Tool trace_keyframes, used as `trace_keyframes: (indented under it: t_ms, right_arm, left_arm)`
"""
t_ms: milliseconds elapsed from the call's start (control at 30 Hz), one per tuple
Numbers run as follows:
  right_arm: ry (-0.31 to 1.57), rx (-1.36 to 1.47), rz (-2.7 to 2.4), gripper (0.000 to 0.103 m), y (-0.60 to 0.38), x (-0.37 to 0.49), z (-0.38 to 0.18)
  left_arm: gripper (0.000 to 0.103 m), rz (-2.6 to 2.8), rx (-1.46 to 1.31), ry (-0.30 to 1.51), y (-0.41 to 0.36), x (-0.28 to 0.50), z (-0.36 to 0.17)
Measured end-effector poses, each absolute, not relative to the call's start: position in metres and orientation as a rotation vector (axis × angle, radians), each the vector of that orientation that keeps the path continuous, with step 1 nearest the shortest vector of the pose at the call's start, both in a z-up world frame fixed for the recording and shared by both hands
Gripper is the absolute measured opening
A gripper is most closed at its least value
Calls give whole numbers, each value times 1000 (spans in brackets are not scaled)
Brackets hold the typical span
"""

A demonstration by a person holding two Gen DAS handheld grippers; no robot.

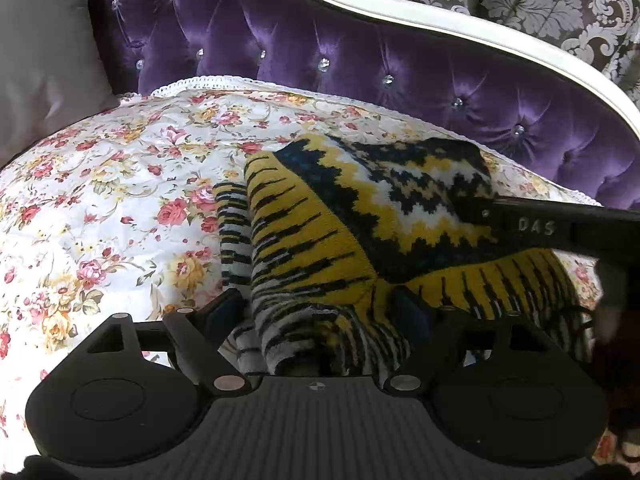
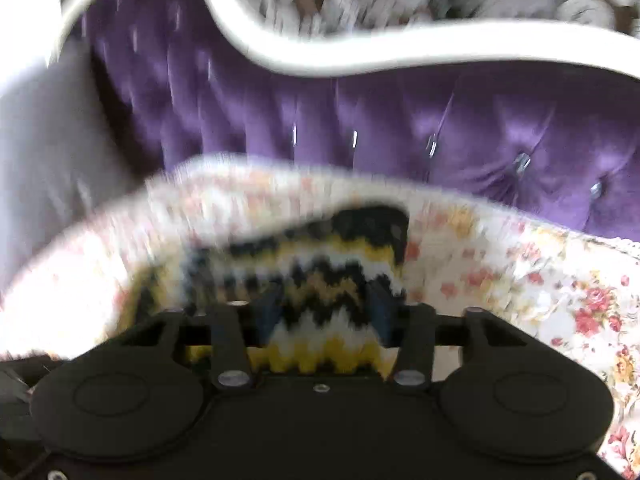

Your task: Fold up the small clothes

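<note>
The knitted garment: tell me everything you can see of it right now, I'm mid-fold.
The knitted garment is thick wool-like knit in yellow, black, white and dark blue, with zigzag bands and stripes. It lies bunched and partly folded on the floral bedspread. The left gripper has fabric between its fingers, and so does the right gripper, though that view is blurred. The right gripper's black finger lies across its zigzag part.
</note>
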State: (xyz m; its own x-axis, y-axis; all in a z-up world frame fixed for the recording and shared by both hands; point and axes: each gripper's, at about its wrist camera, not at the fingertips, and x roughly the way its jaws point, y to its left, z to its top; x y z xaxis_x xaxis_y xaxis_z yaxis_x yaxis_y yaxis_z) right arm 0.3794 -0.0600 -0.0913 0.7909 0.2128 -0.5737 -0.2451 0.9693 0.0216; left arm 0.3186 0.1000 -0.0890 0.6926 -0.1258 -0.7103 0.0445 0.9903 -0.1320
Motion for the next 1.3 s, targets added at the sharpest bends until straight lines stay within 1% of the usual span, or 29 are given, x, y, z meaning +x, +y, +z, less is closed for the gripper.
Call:
trace_keyframes:
  t_ms: [167, 333, 433, 533, 567, 633, 667, 700, 767, 833, 900, 933, 967, 1100, 1200, 1300]
  right_arm:
    - [607, -31, 260, 57, -67, 379, -88]
    - [519, -2, 284, 59, -80, 340, -71]
    - [512, -60, 285, 70, -79, 311, -75]
    - [558, -142, 269, 72, -73, 293, -96]
    - [583, -141, 274, 77, -73, 289, -105]
    - [634, -103, 290, 81, -77, 286, -118]
    - [642, -56, 299, 81, -82, 284, -121]
    - [646, -19, 305, 81, -87, 283, -121]
    - [658, 25, 323, 85, -97, 282, -116]
    - [647, 63, 349, 88, -108, 280, -109]
    - [620, 111, 358, 93, -121, 278, -101]
    - [603, 144, 363, 99, -128, 278, -97]
    - [585, 182, 368, 102, -135, 279, -94]
    - [582, 306, 393, 102, -153, 300, -88]
    - [609, 348, 430, 102, -156, 319, -97]
    - [644, 407, 470, 102, -158, 337, -112]
  left_arm:
    - [83, -92, -108, 799, 100, 319, -89]
    - [83, -92, -110, 796, 100, 319, -90]
    - [83, -89, -110, 794, 100, 318, -90]
    - [83, -85, -114, 787, 100, 317, -90]
    - [83, -86, -115, 784, 100, 317, -90]
    - [84, -96, -130, 782, 103, 315, -89]
    - [84, -110, -148, 781, 107, 313, -88]
    - [83, -121, -168, 776, 111, 310, -87]
    - [83, -134, -220, 770, 125, 302, -85]
    - [83, -114, -261, 744, 141, 291, -82]
    - [85, -92, -286, 722, 158, 285, -80]
    - [85, -99, -309, 728, 165, 286, -80]
    - [85, -112, -332, 737, 169, 288, -79]
    - [85, -136, -365, 762, 177, 298, -75]
    - [85, -103, -360, 741, 180, 299, -75]
    - [85, -135, -407, 772, 185, 307, -83]
